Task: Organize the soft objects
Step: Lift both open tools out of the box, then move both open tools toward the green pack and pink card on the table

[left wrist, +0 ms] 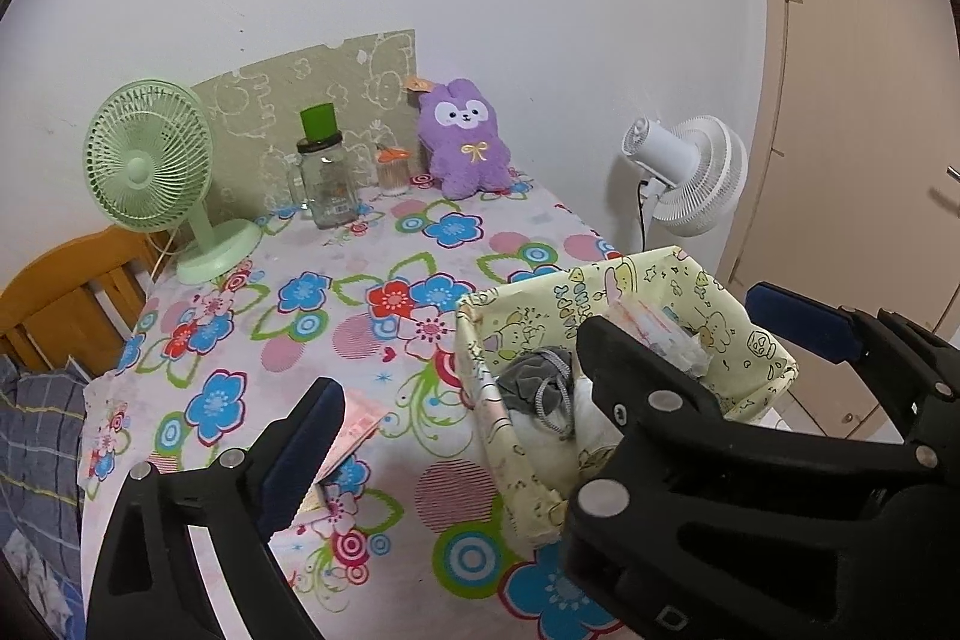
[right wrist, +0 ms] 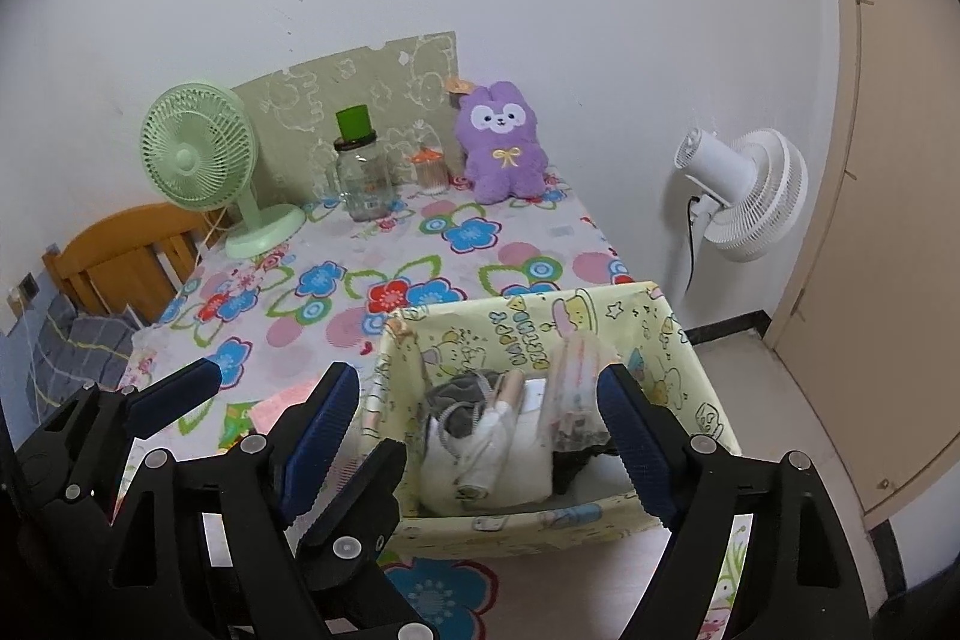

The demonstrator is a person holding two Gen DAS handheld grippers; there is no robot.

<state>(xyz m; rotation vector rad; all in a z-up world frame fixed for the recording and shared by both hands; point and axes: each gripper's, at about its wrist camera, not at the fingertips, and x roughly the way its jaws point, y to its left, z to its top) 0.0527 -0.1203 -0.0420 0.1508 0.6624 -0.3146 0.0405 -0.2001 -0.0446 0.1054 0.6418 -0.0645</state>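
Left wrist view: the left gripper [left wrist: 558, 388] has its fingers [left wrist: 312, 436] spread wide, released, nothing between the pads. The yellow fabric basket [left wrist: 738, 322] sits at the near right of the floral-clothed desk [left wrist: 336, 244], just beside the fingers, holding a grey drawstring pouch [left wrist: 528, 382] and white cloth. A purple plush toy [left wrist: 465, 136] sits upright at the far edge against the wall, next to a glass jar [left wrist: 324, 178] and a green fan [left wrist: 147, 160].

Right wrist view: the right gripper [right wrist: 480, 436] also stands released, its fingers [right wrist: 636, 436] straddling the basket [right wrist: 510, 520] without pressing on it. A clear plastic packet [right wrist: 573, 388] leans inside it. The left gripper [right wrist: 270, 400] is beside it at left. A white fan [right wrist: 744, 190] stands off the desk.
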